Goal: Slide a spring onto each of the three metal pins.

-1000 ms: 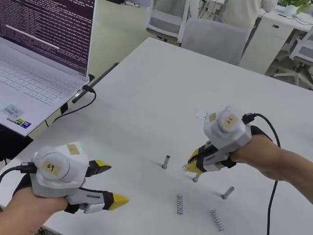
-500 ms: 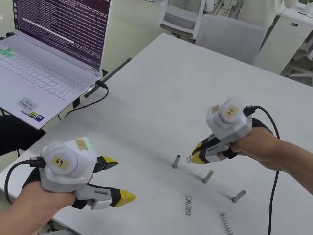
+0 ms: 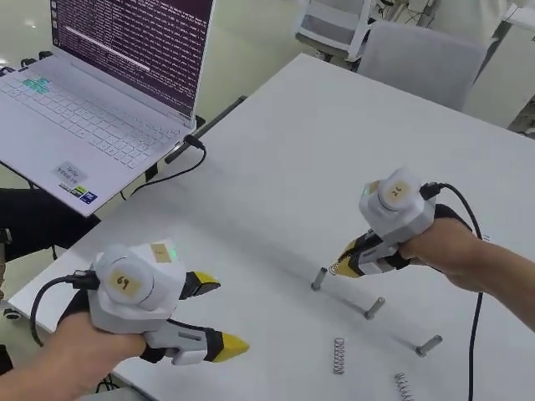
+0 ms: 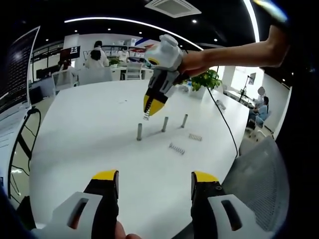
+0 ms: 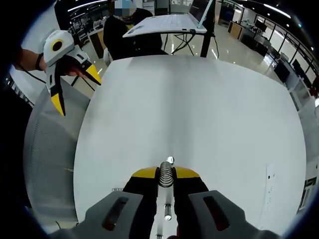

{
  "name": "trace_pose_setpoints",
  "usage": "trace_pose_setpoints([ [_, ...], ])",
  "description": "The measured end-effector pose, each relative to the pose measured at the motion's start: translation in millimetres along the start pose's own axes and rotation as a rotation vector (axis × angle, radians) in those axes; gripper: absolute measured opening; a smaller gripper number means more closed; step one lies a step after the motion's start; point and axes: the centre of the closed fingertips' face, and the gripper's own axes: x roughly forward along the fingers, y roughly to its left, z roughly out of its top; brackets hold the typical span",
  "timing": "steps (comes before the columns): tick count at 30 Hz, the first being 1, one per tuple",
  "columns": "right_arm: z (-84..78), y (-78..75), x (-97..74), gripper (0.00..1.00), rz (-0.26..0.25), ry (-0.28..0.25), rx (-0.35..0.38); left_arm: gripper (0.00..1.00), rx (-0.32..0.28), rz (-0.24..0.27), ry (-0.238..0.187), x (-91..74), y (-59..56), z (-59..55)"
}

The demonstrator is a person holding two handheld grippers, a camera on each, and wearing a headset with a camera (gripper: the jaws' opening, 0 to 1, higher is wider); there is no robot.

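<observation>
Steel coil, small and grey: the spring point(image 5: 166, 175) is clamped between the yellow-tipped jaws of the right gripper point(image 3: 345, 261), which is closed on its body with the free end poking out ahead. It hangs in the air close above the first pin point(image 3: 318, 278). That pin stands at the end of a row with the middle pin point(image 3: 374, 308) and the far pin point(image 3: 429, 344), all three bare. Two loose springs point(image 3: 338, 355) lie flat on the bench point(image 3: 276, 167) near the row.

To seat it well, I would turn the coil until its bore points straight down the pin. In the right gripper view the pin's top sits just beyond the spring's open end, so the remaining offset looks slight. Then lower it gently, and let go only once a few turns have passed over the tip. Whether the pins are fixed to the bench I cannot tell, so avoid sideways pushes.

The left gripper point(image 3: 221, 313) is spread wide and empty, well apart near the bench's front edge.
</observation>
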Motion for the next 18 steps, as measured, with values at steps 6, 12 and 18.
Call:
trace_pose_setpoints([
  [6, 0.0, -2.4, 7.9, 0.09, 0.000, 0.015, -0.019, 0.53, -0.004, -0.003, 0.005, 0.1, -1.0, -0.8],
  [12, 0.4, -2.3, 12.7, 0.09, 0.006, 0.027, -0.035, 0.53, -0.007, 0.002, 0.010, -2.0, 0.9, -2.3],
  [18, 1.2, -3.1, 16.4, 0.09, 0.009, 0.033, -0.042, 0.53, -0.011, 0.003, 0.013, -2.6, 1.6, -3.9],
])
